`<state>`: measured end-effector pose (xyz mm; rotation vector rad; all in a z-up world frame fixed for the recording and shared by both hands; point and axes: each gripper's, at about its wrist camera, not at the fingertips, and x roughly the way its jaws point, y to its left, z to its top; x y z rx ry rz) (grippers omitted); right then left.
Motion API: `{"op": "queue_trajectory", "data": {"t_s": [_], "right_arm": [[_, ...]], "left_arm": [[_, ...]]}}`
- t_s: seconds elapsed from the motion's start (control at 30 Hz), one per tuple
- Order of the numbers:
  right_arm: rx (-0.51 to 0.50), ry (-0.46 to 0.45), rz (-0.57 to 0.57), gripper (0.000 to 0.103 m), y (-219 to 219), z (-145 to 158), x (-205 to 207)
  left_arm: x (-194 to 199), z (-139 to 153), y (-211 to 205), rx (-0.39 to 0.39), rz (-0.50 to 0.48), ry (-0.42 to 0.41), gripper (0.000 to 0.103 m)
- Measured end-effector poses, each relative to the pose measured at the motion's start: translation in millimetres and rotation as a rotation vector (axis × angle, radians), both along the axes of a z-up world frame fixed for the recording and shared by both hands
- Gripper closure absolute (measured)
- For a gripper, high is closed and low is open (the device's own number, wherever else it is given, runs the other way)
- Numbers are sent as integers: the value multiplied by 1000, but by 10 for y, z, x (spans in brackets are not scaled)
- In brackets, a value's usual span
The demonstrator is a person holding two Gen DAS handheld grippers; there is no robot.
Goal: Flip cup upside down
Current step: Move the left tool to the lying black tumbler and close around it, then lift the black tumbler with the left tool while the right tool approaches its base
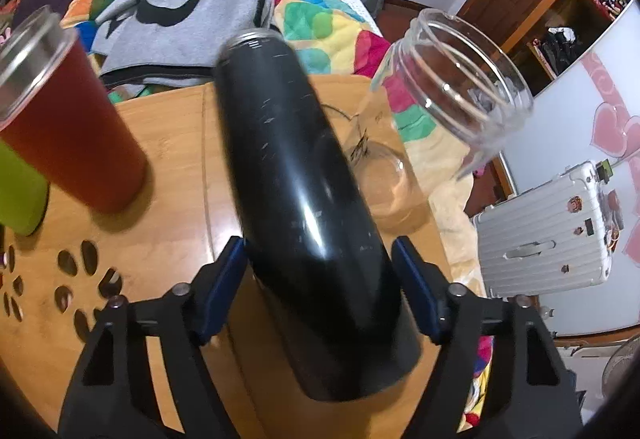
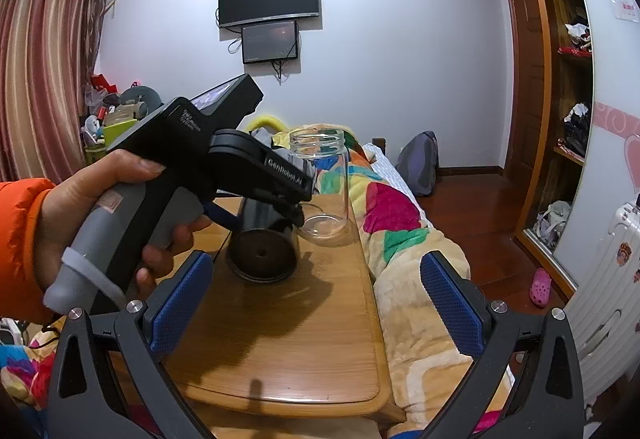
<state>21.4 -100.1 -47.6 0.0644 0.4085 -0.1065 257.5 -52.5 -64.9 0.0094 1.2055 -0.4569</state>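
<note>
Left wrist view, left to right: lime-green cup (image 1: 18,191) at 9 o'clock, cut off by the frame edge; beside it a tall red tumbler with a clear rim (image 1: 76,123), upright on the light wooden table with leaf-shaped cut-outs (image 1: 168,175). At centre, the black cylindrical metal cup with a silver threaded rim (image 1: 304,199) runs from the 6 o'clock foreground toward 12 o'clock, tilted, rim farthest from the camera. Left gripper (image 1: 320,271): both blue-padded fingers (image 1: 224,287) are closed against the sides of the black cup. Behind the cup, toward 3 o'clock, stands a clear glass jar with dark markings (image 1: 380,171); a second clear glass outline with a threaded mouth (image 1: 456,75) appears at 2 o'clock, and whether this is a separate jar cannot be told. A silver ribbed suitcase with stickers (image 1: 548,231) stands at 4 o'clock, off the table.

Right wrist view, left to right: person's left hand in an orange sleeve (image 2: 80,215) at 9 o'clock holds the left gripper's handle. Black cup (image 2: 262,243) near centre, its dark round end facing the camera, just above or on the table (image 2: 280,339); contact cannot be told. Clear jar (image 2: 324,187) stands upright just beyond it, toward 1 o'clock. Right gripper (image 2: 316,303) at 6 o'clock: fingers spread wide apart, nothing between them.
</note>
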Motion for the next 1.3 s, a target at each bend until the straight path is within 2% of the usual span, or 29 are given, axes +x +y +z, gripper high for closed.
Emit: {"op": "queue_trajectory", "data": {"t_s": [0.17, 0.33, 0.57, 0.73, 1.0, 1.2, 1.3], "right_arm": [[8, -4, 5, 0, 25, 15, -6], [11, -1, 18, 0, 64, 31, 7], [0, 3, 40, 0, 142, 65, -5], [13, 19, 76, 0, 218, 95, 25], [0, 53, 134, 0, 512, 74, 151], [-5, 86, 181, 0, 768, 31, 275], [25, 110, 225, 0, 859, 22, 346]], "left_arm": [[-119, 15, 182, 7, 23, 36, 35], [-319, 31, 347, 49, -14, 33, 36], [-744, 86, 737, 80, -141, -31, 36], [-944, 89, 1113, 67, -187, -43, 36], [-1251, 88, 1660, 76, -265, -120, 35], [-1480, 20, 1948, 55, -244, -200, 35], [-1561, -65, 2066, 28, -209, -223, 34]]}}
